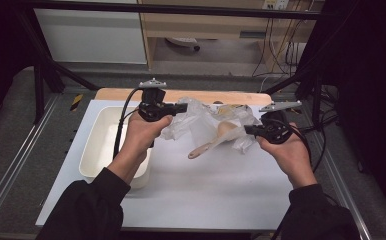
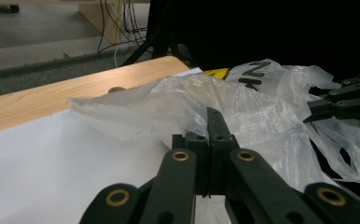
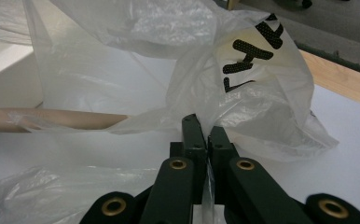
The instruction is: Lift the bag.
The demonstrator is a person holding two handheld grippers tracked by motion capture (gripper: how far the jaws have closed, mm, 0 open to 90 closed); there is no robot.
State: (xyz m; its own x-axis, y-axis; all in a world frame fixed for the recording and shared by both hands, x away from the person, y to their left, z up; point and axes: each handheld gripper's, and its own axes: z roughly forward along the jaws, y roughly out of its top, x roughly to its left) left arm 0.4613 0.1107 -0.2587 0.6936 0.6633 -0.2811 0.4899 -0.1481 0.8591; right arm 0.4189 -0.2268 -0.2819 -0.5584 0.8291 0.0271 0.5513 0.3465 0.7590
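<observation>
Together, two grippers hold one plastic bag [image 1: 208, 120] above the bench [image 1: 216, 190].
Left gripper [image 1: 181, 107] and right gripper [image 1: 248, 131] are each clamped tight on the bag's film at opposite sides; a wooden spoon [image 1: 212, 141] pokes handle-first from the bag, beside a white bin [image 1: 101, 145].
</observation>
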